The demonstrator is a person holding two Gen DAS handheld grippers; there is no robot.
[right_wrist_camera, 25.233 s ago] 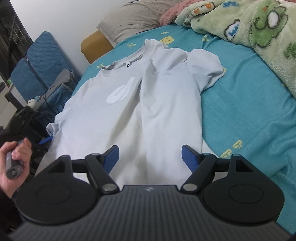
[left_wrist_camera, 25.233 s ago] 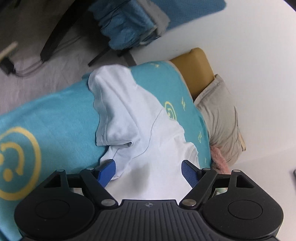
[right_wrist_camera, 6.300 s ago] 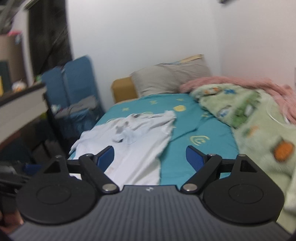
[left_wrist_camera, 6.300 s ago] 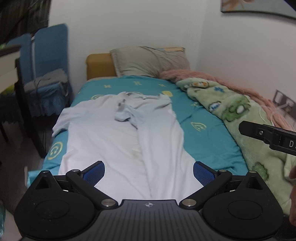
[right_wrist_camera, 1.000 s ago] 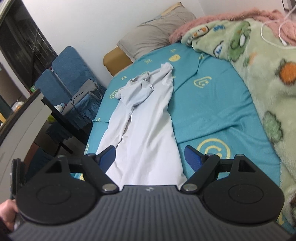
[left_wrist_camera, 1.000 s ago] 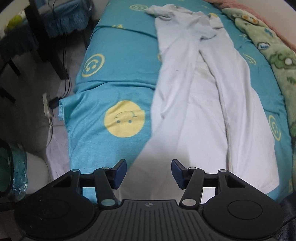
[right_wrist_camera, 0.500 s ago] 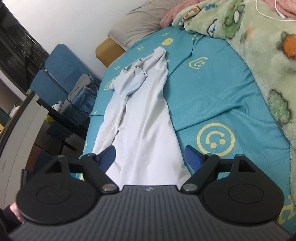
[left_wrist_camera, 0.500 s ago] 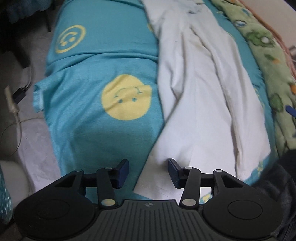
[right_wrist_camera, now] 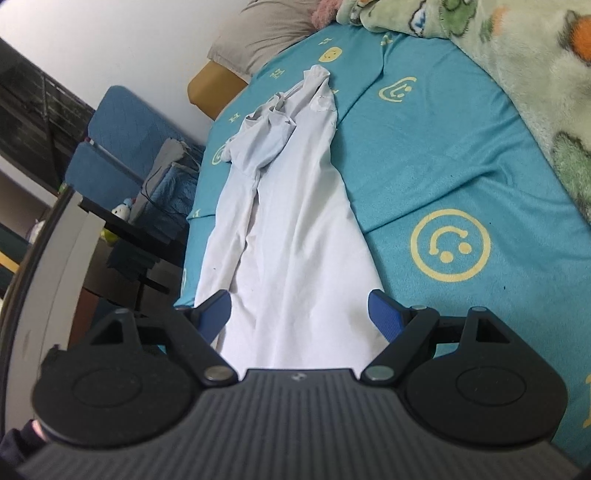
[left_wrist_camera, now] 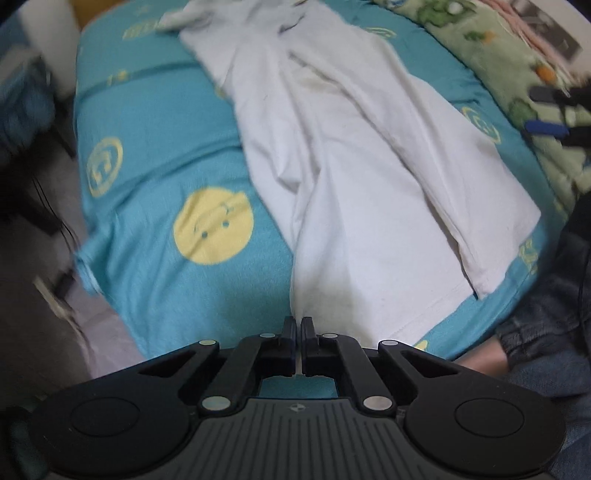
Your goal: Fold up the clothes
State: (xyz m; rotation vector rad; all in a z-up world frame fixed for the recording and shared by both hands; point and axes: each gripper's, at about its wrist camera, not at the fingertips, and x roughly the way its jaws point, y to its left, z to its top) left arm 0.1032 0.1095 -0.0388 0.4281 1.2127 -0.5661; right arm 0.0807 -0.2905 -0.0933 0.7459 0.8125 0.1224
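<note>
A white T-shirt (left_wrist_camera: 351,166) lies lengthwise on the teal bed sheet (left_wrist_camera: 155,258), both sides folded in to a long strip, collar at the far end. My left gripper (left_wrist_camera: 298,326) is shut on the hem's near left corner at the foot of the bed. In the right wrist view the same T-shirt (right_wrist_camera: 295,236) runs away from my right gripper (right_wrist_camera: 299,314), which stands open over the hem's right part, with cloth between its blue fingers (right_wrist_camera: 384,314) but not pinched. The right gripper (left_wrist_camera: 546,110) also shows blurred at the left view's right edge.
A green fleece blanket (right_wrist_camera: 535,66) lies along the bed's right side, with a grey pillow (right_wrist_camera: 266,29) at its head. Blue chairs (right_wrist_camera: 118,147) and a dark desk (right_wrist_camera: 122,229) stand left of the bed. A person's legs in jeans (left_wrist_camera: 546,325) are at the bed's foot.
My left gripper has dropped to the hem's left corner and gone from open to shut on it. The right gripper has moved lower and closer over the hem, staying open.
</note>
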